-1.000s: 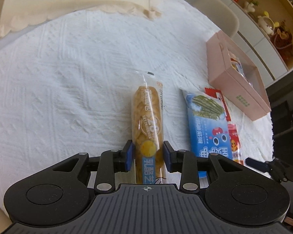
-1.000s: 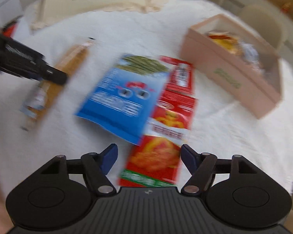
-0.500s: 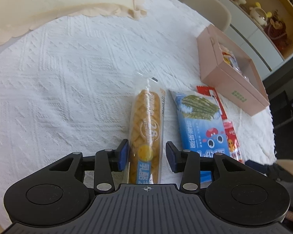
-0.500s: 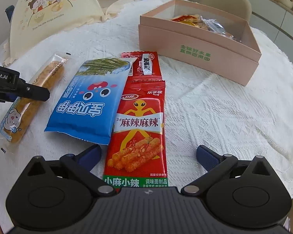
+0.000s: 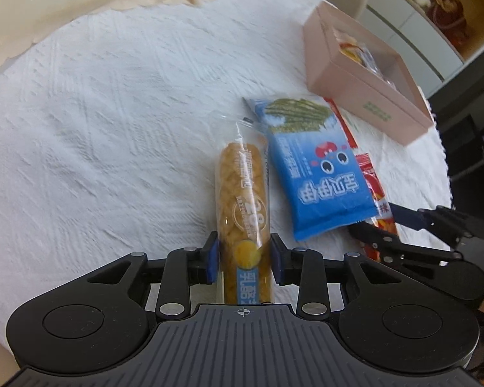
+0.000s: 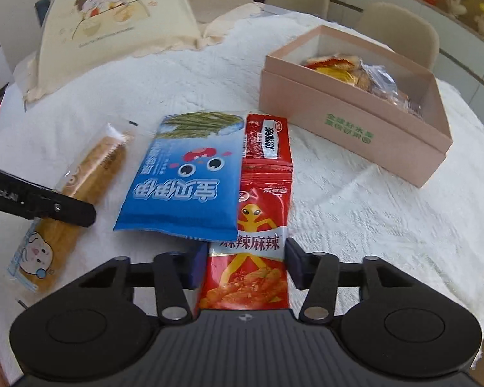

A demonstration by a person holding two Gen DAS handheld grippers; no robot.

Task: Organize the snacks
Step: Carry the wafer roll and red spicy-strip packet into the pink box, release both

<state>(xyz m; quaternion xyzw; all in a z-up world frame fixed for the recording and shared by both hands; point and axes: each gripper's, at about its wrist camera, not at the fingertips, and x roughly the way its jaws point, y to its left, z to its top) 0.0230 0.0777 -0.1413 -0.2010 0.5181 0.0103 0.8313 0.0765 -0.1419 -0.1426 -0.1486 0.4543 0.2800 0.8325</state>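
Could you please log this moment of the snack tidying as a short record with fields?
surface: round table under a white textured cloth
container: open pink box, some wrapped snacks already inside
loose snacks: bread stick packet, blue packet, large red packet, small red packet
overlap: blue packet lies partly over large red packet
left tool: jaws closing, pads on the bread stick packet
right tool: jaws closing, pads on the large red packet
background: cream printed bag

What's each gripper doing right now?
Left gripper: closing on the yellow bread stick packet, pads touching.
Right gripper: closing around the red spicy snack packet, pads touching.
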